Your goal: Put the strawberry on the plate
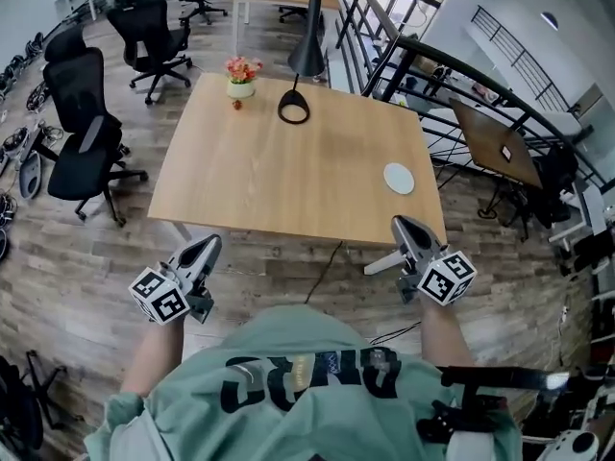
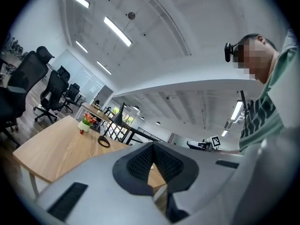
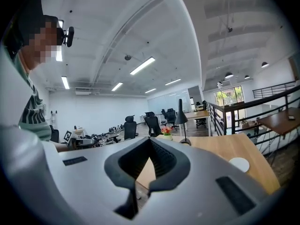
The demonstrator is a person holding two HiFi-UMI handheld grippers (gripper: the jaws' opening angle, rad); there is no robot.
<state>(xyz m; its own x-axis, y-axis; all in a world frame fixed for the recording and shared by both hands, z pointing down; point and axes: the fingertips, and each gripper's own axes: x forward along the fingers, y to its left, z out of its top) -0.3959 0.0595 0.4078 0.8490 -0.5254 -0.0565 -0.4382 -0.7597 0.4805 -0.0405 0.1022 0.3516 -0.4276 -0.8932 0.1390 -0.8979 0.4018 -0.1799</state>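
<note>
A small red strawberry (image 1: 236,105) lies on the wooden table (image 1: 288,176) at its far left, just beside a flower pot (image 1: 240,77). The white plate (image 1: 399,178) sits near the table's right edge. Both grippers are held off the table's near edge, in front of the person. My left gripper (image 1: 209,246) is shut and holds nothing; its own view shows the strawberry (image 2: 81,131) far off. My right gripper (image 1: 401,225) is also shut and empty, with the plate (image 3: 239,164) ahead to its right in the right gripper view.
A black desk lamp with a ring base (image 1: 293,111) stands at the table's far side. Black office chairs (image 1: 85,133) stand left of the table. A black railing (image 1: 452,75) runs along the right, and a cable (image 1: 324,267) hangs off the near edge.
</note>
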